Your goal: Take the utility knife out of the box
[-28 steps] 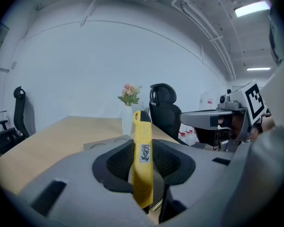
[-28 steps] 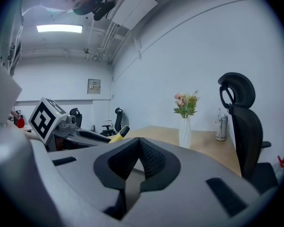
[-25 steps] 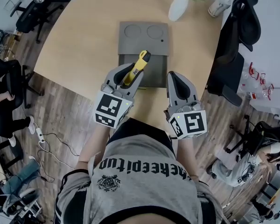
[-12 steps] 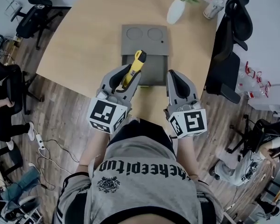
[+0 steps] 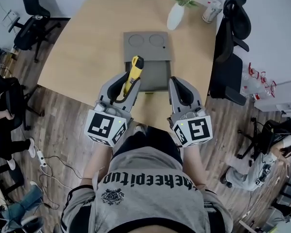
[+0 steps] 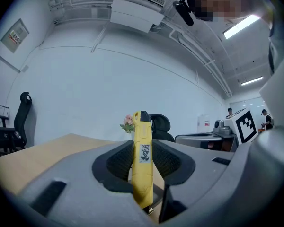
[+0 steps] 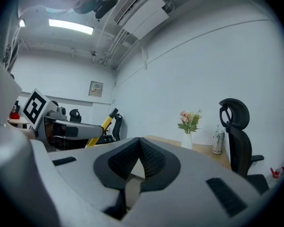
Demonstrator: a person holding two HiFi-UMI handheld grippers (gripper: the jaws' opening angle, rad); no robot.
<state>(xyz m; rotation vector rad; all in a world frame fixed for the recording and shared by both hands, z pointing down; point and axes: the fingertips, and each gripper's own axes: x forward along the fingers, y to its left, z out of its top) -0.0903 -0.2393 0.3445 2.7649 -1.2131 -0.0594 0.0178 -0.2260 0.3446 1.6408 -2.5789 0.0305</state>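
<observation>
Left gripper clamps the utility knife mid-body, likely light, rigid, slick plastic, above the box; right gripper sits closed, empty.

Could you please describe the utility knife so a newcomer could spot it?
A grey box lies on the wooden table; just over it, the left tongs grip the knife. It alone is bright yellow, slim, black-tipped.

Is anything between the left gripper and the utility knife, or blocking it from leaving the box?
Nothing visible. The left gripper is shut on the utility knife, over the grey box's near end; the right gripper sits aside, shut and empty.
</observation>
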